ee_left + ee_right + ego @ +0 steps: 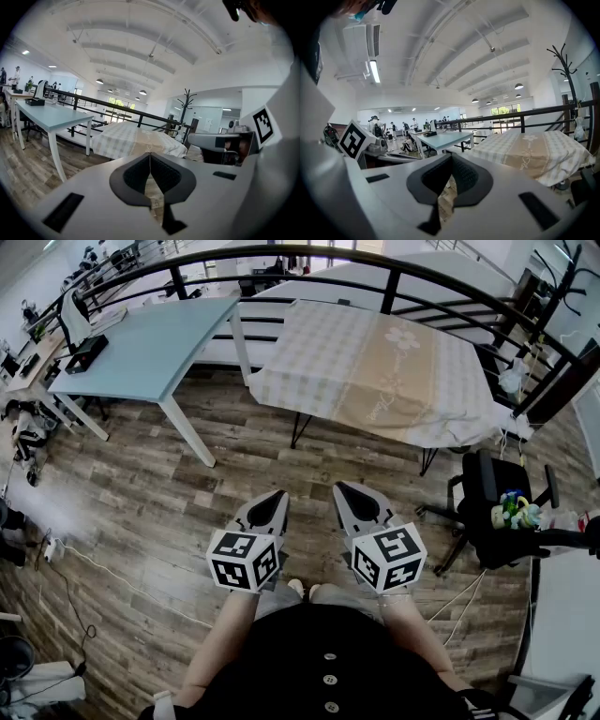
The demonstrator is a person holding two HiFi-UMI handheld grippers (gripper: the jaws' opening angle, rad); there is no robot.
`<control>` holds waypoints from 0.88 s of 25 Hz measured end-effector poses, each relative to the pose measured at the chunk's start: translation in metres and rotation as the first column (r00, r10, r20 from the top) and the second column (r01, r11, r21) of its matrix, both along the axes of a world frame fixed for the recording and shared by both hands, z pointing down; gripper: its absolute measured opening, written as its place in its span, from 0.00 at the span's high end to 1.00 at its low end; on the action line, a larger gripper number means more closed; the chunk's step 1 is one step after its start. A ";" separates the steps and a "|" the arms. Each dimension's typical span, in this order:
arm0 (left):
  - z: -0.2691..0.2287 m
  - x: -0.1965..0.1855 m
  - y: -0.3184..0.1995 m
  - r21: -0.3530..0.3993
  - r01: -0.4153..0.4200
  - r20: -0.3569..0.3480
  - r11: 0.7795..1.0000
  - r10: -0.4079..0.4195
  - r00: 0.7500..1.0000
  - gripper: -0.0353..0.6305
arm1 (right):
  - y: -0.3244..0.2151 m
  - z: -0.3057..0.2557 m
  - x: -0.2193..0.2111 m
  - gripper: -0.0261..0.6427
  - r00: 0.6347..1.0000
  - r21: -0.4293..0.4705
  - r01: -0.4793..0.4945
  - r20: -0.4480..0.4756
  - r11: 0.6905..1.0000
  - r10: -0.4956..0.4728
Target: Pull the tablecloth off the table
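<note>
Head view, draped checked beige tablecloth (375, 371), wood-plank floor (141, 493), pale-blue desk (150, 343)

Checked tablecloth (375, 371) spread flat, edges hanging, beside pale blue worktop (150, 348). Left gripper (272, 496), right gripper (348, 489) side by side, jaws together, over wood floor (141, 502).

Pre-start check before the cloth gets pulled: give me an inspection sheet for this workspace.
Surface: table fully covered; only its legs show.
Job's things: tablecloth lies flat, draped over the edges, nothing on it.
Clutter: chair holding bottles, near the table's right corner.
Grippers: left gripper and right gripper both shut, empty, held over the floor short of the table.
Cables: white cable across the floor at left; more by the chair.
Surroundings: blue table at left, railing behind.
</note>
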State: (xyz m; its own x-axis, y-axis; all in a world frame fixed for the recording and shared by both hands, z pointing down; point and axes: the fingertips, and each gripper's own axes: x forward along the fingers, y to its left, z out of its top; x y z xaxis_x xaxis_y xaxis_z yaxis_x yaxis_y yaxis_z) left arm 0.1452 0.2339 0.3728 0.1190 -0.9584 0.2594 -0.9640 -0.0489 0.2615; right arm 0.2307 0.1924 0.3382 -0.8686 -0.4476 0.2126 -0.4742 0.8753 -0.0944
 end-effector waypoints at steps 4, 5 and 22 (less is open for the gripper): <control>0.002 -0.004 0.000 -0.004 0.011 0.006 1.000 -0.011 1.000 0.92 | 0.003 0.006 0.004 0.92 1.000 -0.035 0.003 0.020 0.999 -0.002; 0.003 -0.005 0.000 -0.009 0.011 0.003 1.000 -0.011 1.000 0.92 | 0.002 0.007 0.005 0.92 1.000 -0.043 0.003 0.026 0.999 -0.002; 0.009 0.050 -0.023 0.066 -0.068 -0.159 0.995 0.078 0.984 0.92 | 0.010 0.037 0.014 0.92 0.993 -0.111 0.116 0.017 0.987 -0.115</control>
